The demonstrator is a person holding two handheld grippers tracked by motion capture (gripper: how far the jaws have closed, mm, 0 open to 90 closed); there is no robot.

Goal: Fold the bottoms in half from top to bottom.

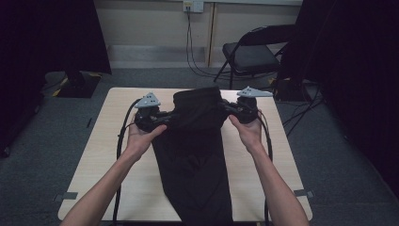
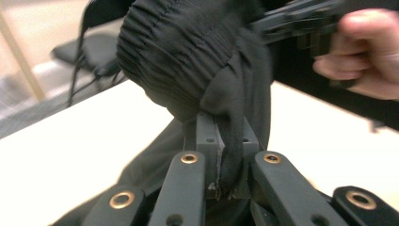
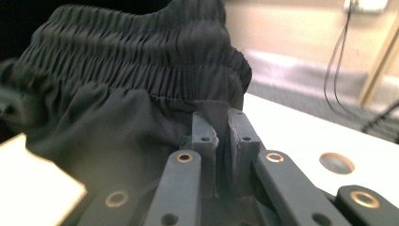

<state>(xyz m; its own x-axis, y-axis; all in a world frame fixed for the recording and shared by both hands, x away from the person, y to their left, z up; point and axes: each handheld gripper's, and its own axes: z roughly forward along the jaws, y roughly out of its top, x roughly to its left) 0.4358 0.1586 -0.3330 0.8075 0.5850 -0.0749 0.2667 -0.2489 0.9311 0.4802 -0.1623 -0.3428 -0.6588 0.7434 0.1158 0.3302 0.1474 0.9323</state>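
A person holds a pair of black trousers by the waistband above a pale wooden table, one gripper at each side of the garment. The left gripper has its jaws clamped on a fold of cloth at the waistband's left edge; its own view shows the fabric pinched tight between the two pads. The right gripper is closed on the opposite edge, the gathered elastic band bunched just beyond its jaws. The waistband hangs raised between the two hands while the legs trail down across the tabletop toward the person, reaching the near edge. A black folding chair stands on the grey floor beyond the table, well apart from it.
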